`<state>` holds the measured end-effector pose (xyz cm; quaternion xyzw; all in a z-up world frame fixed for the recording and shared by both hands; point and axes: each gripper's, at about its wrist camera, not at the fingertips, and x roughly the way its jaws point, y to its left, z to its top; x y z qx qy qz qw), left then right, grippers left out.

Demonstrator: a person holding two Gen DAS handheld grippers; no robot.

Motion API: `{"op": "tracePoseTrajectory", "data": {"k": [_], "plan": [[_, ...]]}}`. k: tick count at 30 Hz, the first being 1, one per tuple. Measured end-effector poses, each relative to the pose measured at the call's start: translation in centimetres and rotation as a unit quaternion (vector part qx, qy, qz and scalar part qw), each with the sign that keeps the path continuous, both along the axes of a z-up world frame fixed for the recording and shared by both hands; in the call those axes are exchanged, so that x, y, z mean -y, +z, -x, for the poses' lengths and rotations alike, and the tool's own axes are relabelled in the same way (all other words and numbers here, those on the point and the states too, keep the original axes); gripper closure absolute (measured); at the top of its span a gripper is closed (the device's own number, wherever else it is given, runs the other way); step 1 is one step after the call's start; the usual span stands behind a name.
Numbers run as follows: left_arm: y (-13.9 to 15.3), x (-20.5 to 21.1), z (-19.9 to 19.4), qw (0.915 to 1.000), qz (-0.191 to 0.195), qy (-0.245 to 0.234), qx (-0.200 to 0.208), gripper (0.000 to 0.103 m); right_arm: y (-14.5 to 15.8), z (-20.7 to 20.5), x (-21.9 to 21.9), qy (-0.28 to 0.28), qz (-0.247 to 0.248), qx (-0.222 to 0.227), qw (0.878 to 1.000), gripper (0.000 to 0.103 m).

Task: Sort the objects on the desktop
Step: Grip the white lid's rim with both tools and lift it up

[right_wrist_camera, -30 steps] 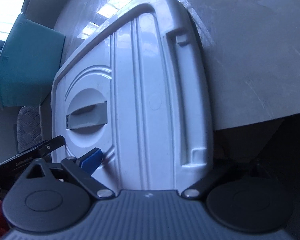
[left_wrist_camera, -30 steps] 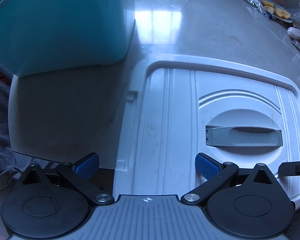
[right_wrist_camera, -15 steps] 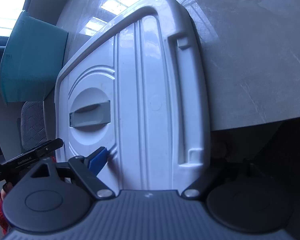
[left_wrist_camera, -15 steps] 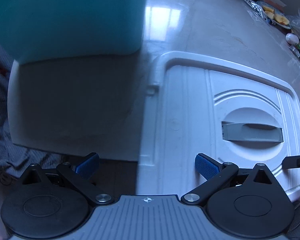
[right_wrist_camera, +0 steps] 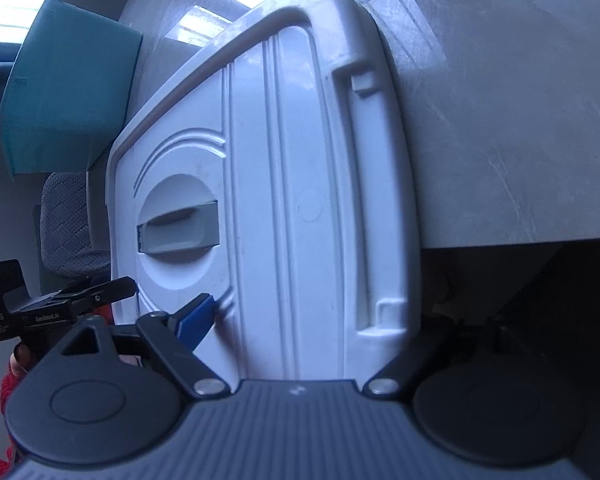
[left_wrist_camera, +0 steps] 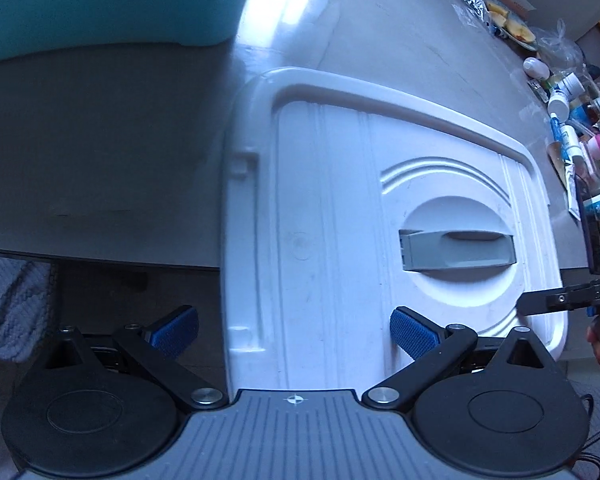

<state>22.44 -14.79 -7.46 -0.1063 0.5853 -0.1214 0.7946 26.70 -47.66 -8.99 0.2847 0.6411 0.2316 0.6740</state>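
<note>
Both grippers straddle the white lid's (left_wrist_camera: 332,216) near edge, jaws apart: left gripper (left_wrist_camera: 294,330) and right gripper (right_wrist_camera: 300,320). Ribbed plastic overhangs the glossy table (left_wrist_camera: 100,152); teal bin (left_wrist_camera: 100,0) at eleven o'clock.

White lid (left_wrist_camera: 332,208) (grey handle (left_wrist_camera: 458,250)) – flat on table, overhanging near edge.

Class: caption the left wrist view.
Open left hand-held gripper straddles a white lid overhanging the table edge.
</note>
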Motion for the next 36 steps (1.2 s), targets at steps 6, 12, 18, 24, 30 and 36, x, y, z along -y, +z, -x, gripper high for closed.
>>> {"op": "tracePoseTrajectory", "data": {"k": [6,12,18,24,30,36], "plan": [[-2.7,0.8,-0.1,0.9983,0.053,-0.013,-0.019,0.000,0.0,-0.6,0.1,0.010,0.004,-0.003,1.000,0.015],[-3.9,0.9,-1.1,0.9976,0.063,0.000,-0.030,0.000,-0.1,-0.4,0.0,0.012,0.015,0.001,1.000,0.013],[-3.5,1.3,-1.3,0.9978,0.060,0.006,-0.028,0.000,0.8,0.3,-0.2,0.007,0.028,0.025,0.999,0.013],[-2.5,0.9,-0.9,0.9985,0.051,0.005,-0.016,0.000,1.4,1.1,-0.9,-0.001,0.028,0.029,0.999,0.013],[-0.9,0.4,0.0,0.9989,0.047,0.005,0.005,0.000,2.6,1.7,-0.5,-0.002,0.026,0.046,0.999,0.013],[0.8,-0.7,1.7,0.9983,0.049,0.009,0.029,0.000,4.2,2.8,-0.9,0.001,0.026,0.072,0.997,0.013]]}}
